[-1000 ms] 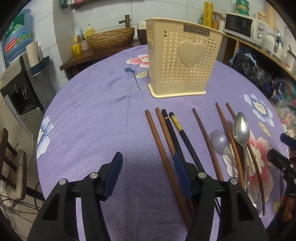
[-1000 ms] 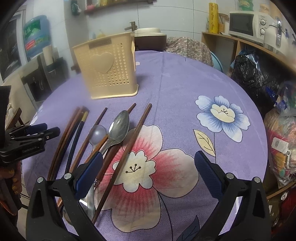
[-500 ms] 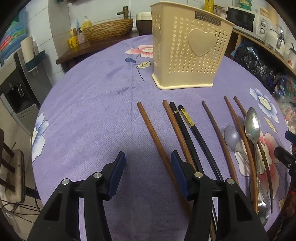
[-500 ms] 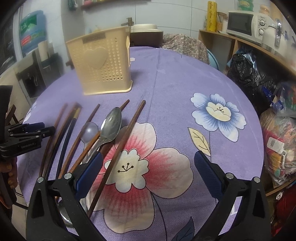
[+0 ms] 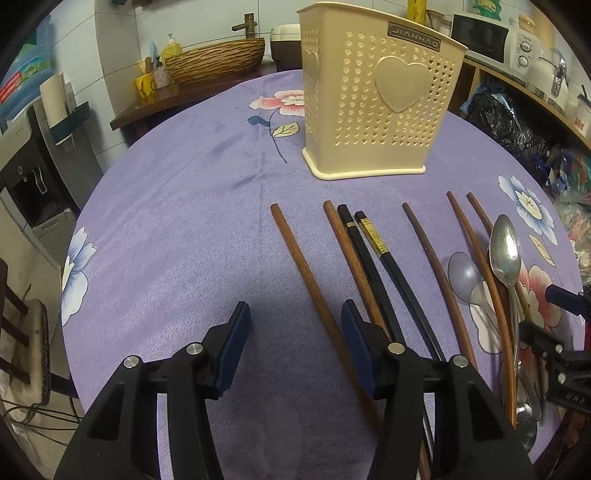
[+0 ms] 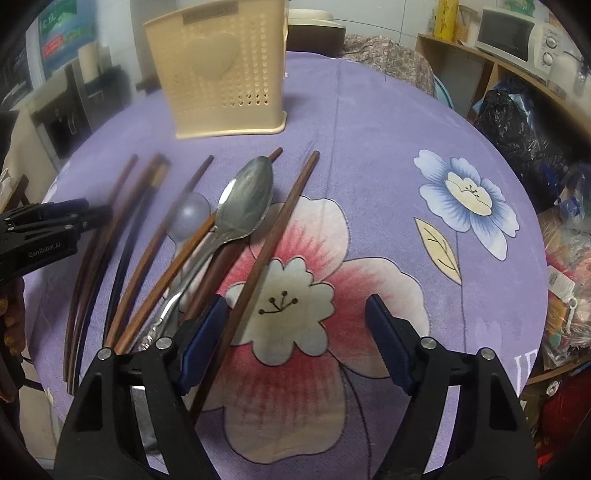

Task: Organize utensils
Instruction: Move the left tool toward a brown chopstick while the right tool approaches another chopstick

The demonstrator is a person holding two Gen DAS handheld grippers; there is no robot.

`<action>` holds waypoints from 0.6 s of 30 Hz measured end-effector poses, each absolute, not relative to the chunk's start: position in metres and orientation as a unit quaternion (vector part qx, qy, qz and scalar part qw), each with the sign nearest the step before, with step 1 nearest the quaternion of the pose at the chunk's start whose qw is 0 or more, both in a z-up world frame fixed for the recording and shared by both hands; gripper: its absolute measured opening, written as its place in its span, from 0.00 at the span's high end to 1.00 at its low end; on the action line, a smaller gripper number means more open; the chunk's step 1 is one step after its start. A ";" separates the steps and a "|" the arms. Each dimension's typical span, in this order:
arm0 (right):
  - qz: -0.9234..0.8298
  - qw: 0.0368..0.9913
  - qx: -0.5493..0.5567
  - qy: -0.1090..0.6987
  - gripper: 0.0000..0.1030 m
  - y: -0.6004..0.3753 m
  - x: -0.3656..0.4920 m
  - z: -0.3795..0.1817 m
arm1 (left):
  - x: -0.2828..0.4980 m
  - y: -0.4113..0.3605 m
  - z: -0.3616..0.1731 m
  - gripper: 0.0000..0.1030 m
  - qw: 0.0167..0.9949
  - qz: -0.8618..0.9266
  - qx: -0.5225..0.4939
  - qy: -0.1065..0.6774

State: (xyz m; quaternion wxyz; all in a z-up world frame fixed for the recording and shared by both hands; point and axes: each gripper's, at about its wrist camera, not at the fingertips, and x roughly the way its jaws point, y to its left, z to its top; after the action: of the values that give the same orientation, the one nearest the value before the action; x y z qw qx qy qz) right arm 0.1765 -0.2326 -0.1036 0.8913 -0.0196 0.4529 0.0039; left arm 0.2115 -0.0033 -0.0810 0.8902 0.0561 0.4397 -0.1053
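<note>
Several brown wooden chopsticks, a black pair (image 5: 369, 254), a metal spoon (image 5: 506, 247) (image 6: 247, 199) and a translucent plastic spoon (image 5: 463, 273) (image 6: 190, 218) lie side by side on the purple cloth. A cream perforated utensil holder (image 5: 380, 110) (image 6: 221, 74) stands upright behind them. My left gripper (image 5: 295, 314) is open low over the leftmost brown chopstick (image 5: 299, 254), which runs between its jaws near the right finger. My right gripper (image 6: 295, 306) is open and its jaws are closing, with the rightmost brown chopstick (image 6: 280, 221) between them by the left finger; the pads do not touch it.
The round table (image 5: 177, 221) carries a purple floral cloth. Shelves with a microwave (image 6: 513, 33) and bags stand to the right. A side table with a wicker basket (image 5: 218, 59) is behind, with a water dispenser (image 5: 29, 177) and a chair at the left.
The right gripper's jaws have narrowed and it has sunk toward the table over the rightmost chopstick. The left gripper's jaws drew in slightly; that hand has hardly moved.
</note>
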 end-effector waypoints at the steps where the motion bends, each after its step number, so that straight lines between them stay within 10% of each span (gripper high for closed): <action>1: -0.002 0.891 -0.022 0.454 0.29 -0.239 0.176 -0.103 | 0.211 -0.001 -0.081 0.50 0.890 -0.106 0.053 0.440; 18: 0.043 0.900 0.017 0.433 0.43 -0.271 0.243 -0.080 | 0.251 0.003 -0.077 0.52 0.883 -0.094 0.009 0.460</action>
State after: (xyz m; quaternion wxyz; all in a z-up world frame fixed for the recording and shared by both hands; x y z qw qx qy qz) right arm 0.2426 -0.2709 -0.0796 0.9000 0.0171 0.4334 0.0429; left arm 0.2512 0.0025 -0.0774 0.8829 0.0094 0.4598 -0.0944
